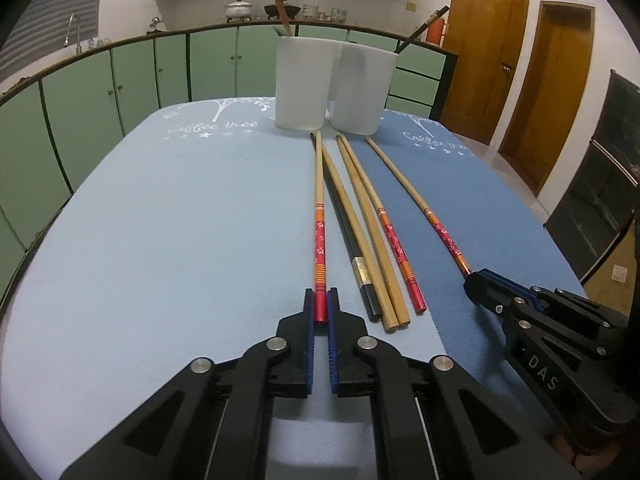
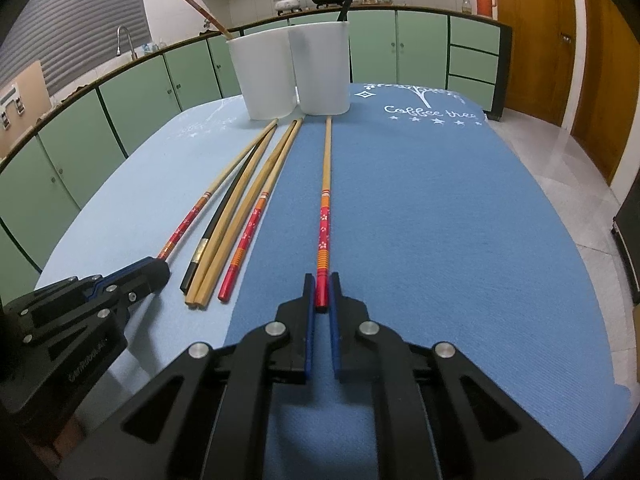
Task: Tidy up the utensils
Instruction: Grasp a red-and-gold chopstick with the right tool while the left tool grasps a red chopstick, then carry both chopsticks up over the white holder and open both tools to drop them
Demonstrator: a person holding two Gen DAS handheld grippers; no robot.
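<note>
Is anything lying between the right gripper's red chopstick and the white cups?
Nothing visible. The red chopstick in the right gripper lies alone on the dark cloth, pointing at the right cup; the other chopsticks lie to its left.

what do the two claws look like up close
Both are matte black linkage frames with round silver pivot pins and blue ridged pads lining the fingers. The left claw and right claw match. White lettering marks their sides; the right's reads "DAS". No cables or sleeves show.

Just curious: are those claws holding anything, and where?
Each grips one red-ended chopstick at its red end: left gripper the leftmost chopstick, right gripper the rightmost.
</note>
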